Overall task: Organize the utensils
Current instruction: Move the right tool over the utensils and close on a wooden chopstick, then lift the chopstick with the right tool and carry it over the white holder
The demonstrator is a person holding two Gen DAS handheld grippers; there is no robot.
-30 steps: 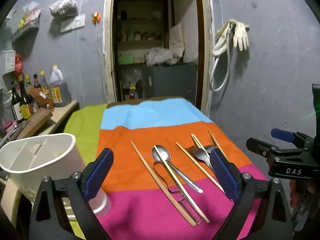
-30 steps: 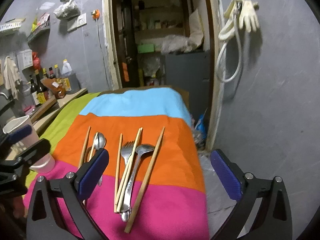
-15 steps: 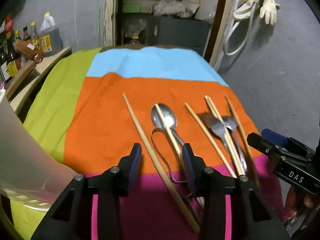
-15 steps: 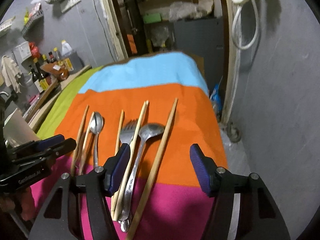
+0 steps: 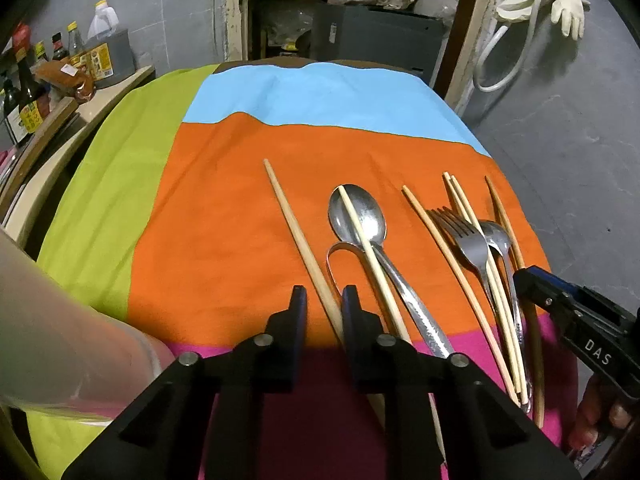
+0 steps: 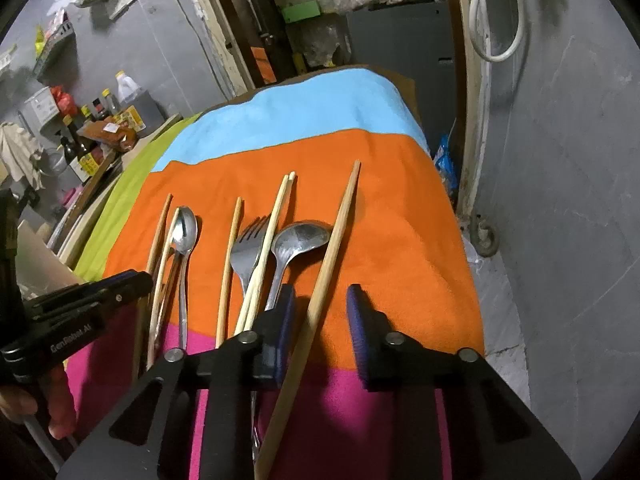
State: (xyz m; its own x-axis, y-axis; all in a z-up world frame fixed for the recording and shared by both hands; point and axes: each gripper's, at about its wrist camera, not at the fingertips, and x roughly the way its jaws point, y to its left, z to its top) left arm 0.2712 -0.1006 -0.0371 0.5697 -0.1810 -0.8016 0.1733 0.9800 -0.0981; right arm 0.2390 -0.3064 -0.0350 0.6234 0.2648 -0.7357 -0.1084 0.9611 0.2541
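left gripper (image 5: pixel 323 300): your jaws stand narrowed around the leftmost chopstick (image 5: pixel 296 236), near its thick end; whether the pads already pinch it, you cannot tell.
right gripper (image 6: pixel 320 304): your jaws stand partly open, straddling the rightmost chopstick (image 6: pixel 332 248); there is a clear gap on the right side, so nothing is held.
where the utensils lie: all flat on the striped cloth (image 5: pixel 224 184) over the desk, in a rough row; handles point toward you.
chopsticks: light, stiff, thin and round, so they will likely roll or pivot in the jaws. Take hold toward the thick end, square across the shaft.
spoon (image 5: pixel 360 216): a chopstick lies across its bowl, and a wire loop (image 5: pixel 334 256) sits beside its neck. Smooth metal, probably slippery and heavier; grip the handle, not the bowl.
fork (image 6: pixel 246 252) and second spoon (image 6: pixel 298 240): two chopsticks cross over the fork, and the spoon lies just beside it. Lift the sticks first, or you may drag the metal pieces.
holder (image 5: pixel 60 328): the white plastic wall at your left looks like the likely destination; its openings are not visible now.
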